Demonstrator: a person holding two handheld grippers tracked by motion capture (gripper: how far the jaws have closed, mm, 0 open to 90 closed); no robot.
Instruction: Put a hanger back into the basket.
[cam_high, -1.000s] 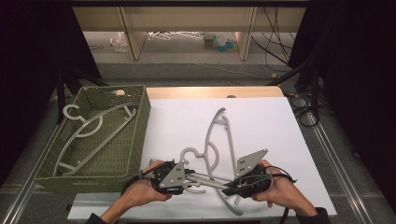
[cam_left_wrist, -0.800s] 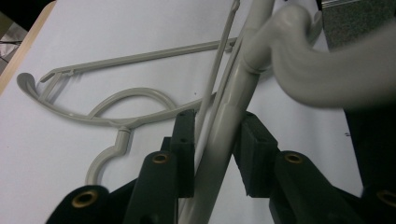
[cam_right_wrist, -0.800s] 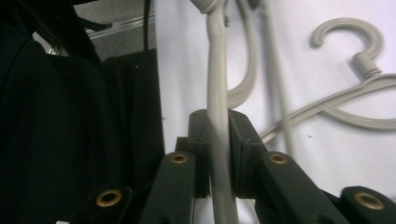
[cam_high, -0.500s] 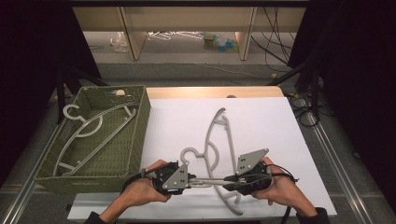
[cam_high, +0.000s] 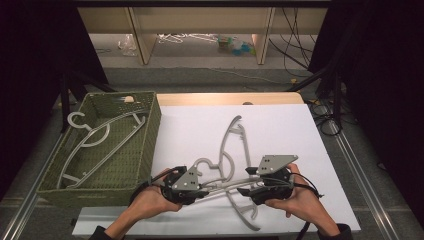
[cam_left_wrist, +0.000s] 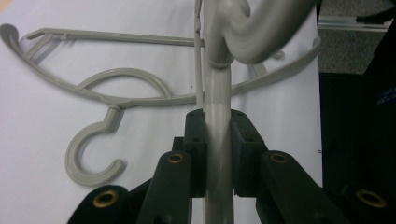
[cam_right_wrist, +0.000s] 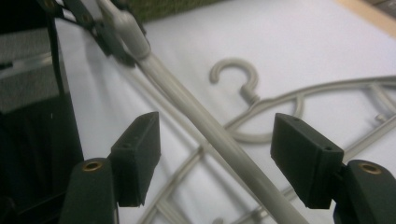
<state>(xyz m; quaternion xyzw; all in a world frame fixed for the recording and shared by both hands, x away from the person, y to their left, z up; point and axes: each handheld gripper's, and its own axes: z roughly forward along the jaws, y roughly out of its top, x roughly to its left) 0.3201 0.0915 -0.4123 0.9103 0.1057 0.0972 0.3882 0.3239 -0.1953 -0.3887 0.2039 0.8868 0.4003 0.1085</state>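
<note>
The left hand-held gripper (cam_high: 202, 186) was pinching the grey hanger (cam_high: 220, 185): in the left gripper view its two black jaws pressed flat against either side of one smooth, rounded plastic arm of that hanger (cam_left_wrist: 217, 135), and they had just been closing further on it. The right hand-held gripper (cam_high: 244, 190) stood spread, its jaws having just been opening; in the right gripper view the same hanger arm (cam_right_wrist: 210, 135) ran slantwise through the wide gap between the two pads, touching neither. The grey hanger was pale matte plastic with a thick, tube-like arm and thinner inner bars, and it sat at the near edge of the white desk (cam_high: 300, 130), between the person's two hands, its arm stretched from one gripper to the other. Under and behind it on the desk lay a second grey hanger (cam_high: 235, 140) of the same make, flat, with a curved open hook (cam_left_wrist: 91, 156), a looped neck and long bowed arms reaching toward the far side. To the left of the desk stood a green woven basket (cam_high: 147, 145), and another grey hanger (cam_high: 95, 142) rested slantwise inside it, its hook poking over the basket's left rim.
</note>
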